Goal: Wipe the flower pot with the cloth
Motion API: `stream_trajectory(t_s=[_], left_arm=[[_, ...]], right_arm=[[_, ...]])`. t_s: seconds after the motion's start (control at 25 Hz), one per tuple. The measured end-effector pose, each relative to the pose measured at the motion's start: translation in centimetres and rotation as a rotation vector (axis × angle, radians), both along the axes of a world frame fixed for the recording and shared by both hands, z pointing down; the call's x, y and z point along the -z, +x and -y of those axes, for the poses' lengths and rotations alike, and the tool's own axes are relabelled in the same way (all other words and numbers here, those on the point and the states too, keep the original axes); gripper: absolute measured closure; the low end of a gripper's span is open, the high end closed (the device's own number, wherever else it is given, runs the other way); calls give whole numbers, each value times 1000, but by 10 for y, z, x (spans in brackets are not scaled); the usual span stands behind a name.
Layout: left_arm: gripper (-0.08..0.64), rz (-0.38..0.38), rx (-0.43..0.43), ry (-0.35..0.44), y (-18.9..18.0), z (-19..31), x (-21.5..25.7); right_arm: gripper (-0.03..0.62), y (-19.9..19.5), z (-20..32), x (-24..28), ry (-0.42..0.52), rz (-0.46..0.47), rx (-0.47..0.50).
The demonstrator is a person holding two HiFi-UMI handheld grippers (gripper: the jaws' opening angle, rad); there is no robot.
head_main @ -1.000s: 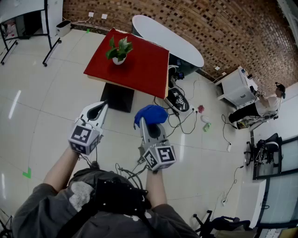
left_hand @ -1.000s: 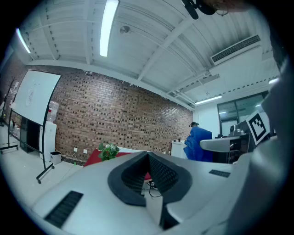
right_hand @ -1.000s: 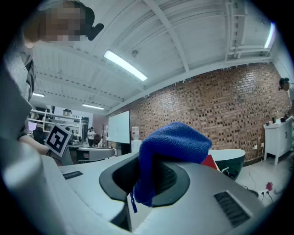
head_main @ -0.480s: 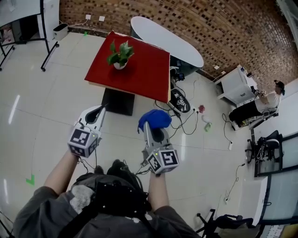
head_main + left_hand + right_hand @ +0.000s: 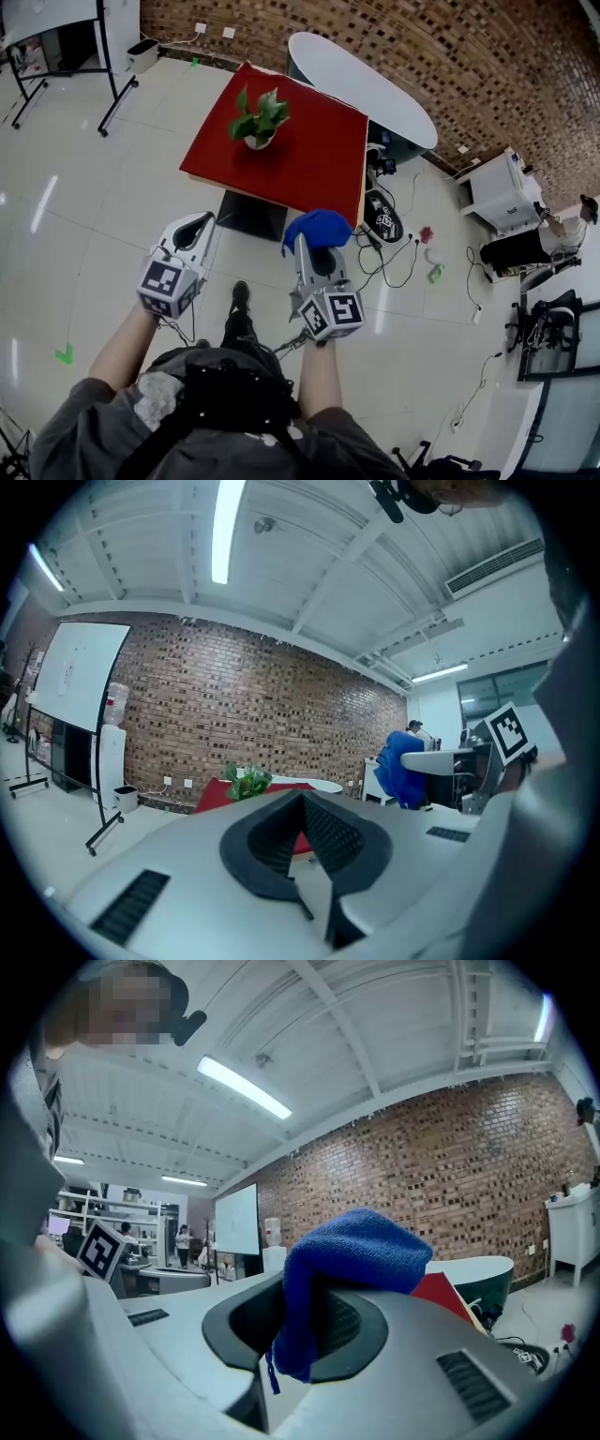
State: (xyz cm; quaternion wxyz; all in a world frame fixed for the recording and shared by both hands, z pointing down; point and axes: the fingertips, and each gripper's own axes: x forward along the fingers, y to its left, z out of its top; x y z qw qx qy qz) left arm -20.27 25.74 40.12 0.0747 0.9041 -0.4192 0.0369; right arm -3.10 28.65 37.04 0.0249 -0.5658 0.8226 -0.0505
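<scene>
I'm holding the cloth [image 5: 320, 228] pinched in my right tool [image 5: 307, 246], left tool [image 5: 202, 221] closed and empty. The flower pot [image 5: 259, 142] is standing far off on the red tabletop [image 5: 319, 167]; wiping one-handed, I'm risking toppling it.

**No writing you can read**

No word, number or brand name can be read in any of your views. The closest things to signs are the black-and-white square markers, and they are block patterns, not letters. One faces up on the left cube [image 5: 170, 281] behind your left gripper [image 5: 200, 223]. Another faces up on the right cube [image 5: 335, 314] behind your right gripper [image 5: 306, 242]. Each gripper view also catches the other cube's marker, again pattern only. The whiteboard [image 5: 80, 682] carries a faint small mark, too small to read. The green tape mark [image 5: 64, 354] on the floor bears no lettering.
</scene>
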Motion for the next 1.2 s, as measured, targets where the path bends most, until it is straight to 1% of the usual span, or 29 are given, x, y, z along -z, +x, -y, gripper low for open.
stream_trajectory(t_s=[0.2,0.32,0.48,0.6,0.68,0.8,0.96,1.04,1.12,1.2], left_arm=[[523,-1,-1,2,23,62,-14],[523,5,17,-6,38,104,-21],[523,-16,38,3,62,154,-16],[523,-11,40,10,82,184,-16],[523,-7,49,9,95,203,-18],[523,-2,86,31,107,227,-23],[523,-27,133,74,121,254,-17],[523,-26,135,100,130,265,-12],[523,-12,119,118,140,274,-14],[522,-19,99,97,150,279,-20]], right_arm=[[517,19,75,-9,-3,11,34],[517,37,122,-14,-18,11,46],[517,63,179,-12,-25,9,62],[517,82,214,-12,-25,10,69],[517,94,234,-12,-26,15,80],[517,111,261,-13,-30,15,98],[517,135,290,-17,-33,33,106],[517,145,303,-20,-32,39,112],[517,154,316,-25,-34,45,119],[517,159,326,-33,-42,48,130]])
